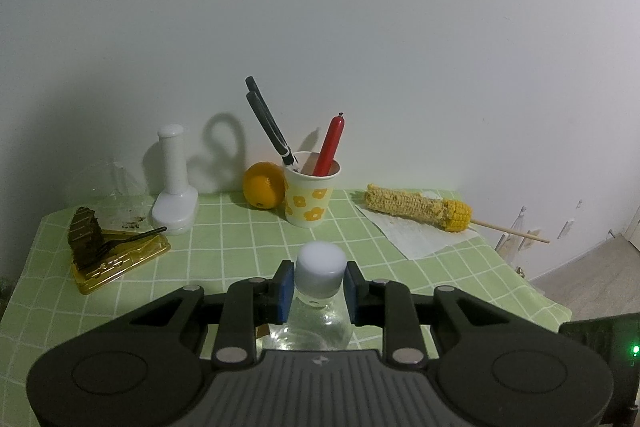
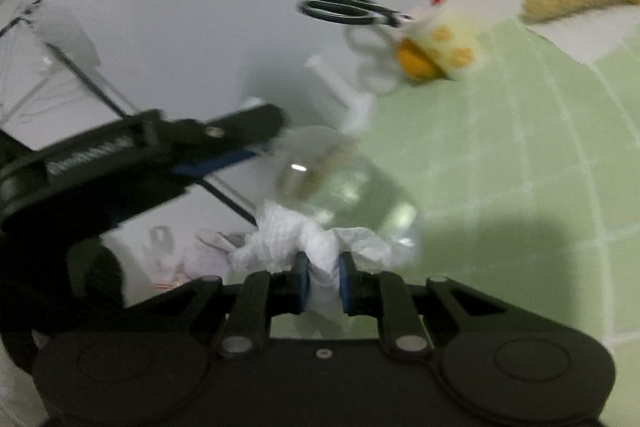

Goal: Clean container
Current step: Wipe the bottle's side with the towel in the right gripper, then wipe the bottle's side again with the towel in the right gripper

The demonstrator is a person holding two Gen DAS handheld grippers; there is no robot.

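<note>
In the left wrist view my left gripper (image 1: pixel 318 285) is shut on a clear bottle (image 1: pixel 316 323) with a white cap (image 1: pixel 322 267), gripping it at the neck just under the cap. In the blurred right wrist view my right gripper (image 2: pixel 323 277) is shut on a crumpled white tissue (image 2: pixel 304 239), which is pressed against the clear bottle (image 2: pixel 336 183). The left gripper's arm (image 2: pixel 132 155) reaches in from the left and holds that bottle.
On the green checked tablecloth (image 1: pixel 224 247) stand a flowered paper cup (image 1: pixel 310 195) with scissors and a red pen, an orange (image 1: pixel 262 185), a white bottle (image 1: pixel 174 183), a cake slice on a gold tray (image 1: pixel 116 251) and gnawed corn on paper (image 1: pixel 420 207).
</note>
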